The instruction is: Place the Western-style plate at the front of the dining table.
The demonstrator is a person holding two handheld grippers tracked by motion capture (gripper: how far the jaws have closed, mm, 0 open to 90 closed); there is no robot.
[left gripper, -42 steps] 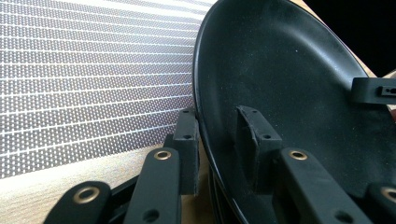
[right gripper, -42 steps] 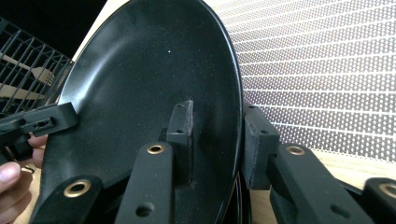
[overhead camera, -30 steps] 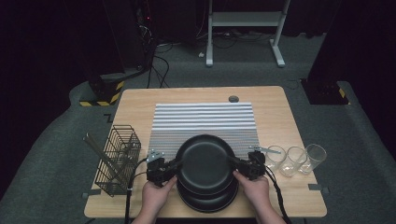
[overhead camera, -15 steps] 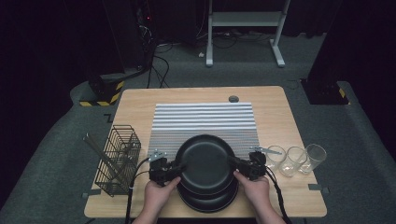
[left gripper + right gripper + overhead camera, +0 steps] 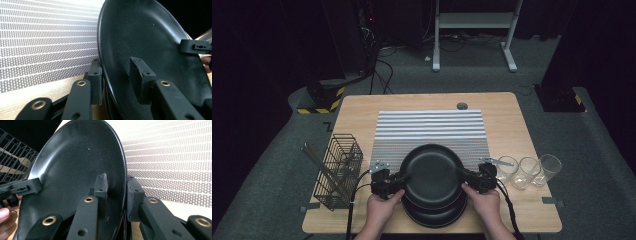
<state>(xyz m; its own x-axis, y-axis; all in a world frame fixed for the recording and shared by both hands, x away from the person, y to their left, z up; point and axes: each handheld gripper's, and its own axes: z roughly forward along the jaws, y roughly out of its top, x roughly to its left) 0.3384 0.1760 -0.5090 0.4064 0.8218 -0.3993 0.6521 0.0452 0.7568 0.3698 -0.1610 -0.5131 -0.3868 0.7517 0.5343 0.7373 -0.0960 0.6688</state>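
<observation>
Holding steady from the high view: your left gripper and right gripper flank the black round plate, which sits tilted on a stack of matching black plates at the near edge of the pale wooden counter. The plate is where it was a second ago. What has changed is the left side: those jaws have just been closing, with the rim between them. I'd judge that as you settling the grip before a lift.

Over to the left gripper view: the fingers straddle the rim, one under the plate and one on its inner face, and they look clenched on it. The grey-and-white striped mat lies beyond, and it's bare, which the wide shot confirms.

Right gripper view now: its fingers are clamped across the opposite rim. Here you also catch the black wire basket behind the plate, and the other gripper's fingertip reaching in.
</observation>
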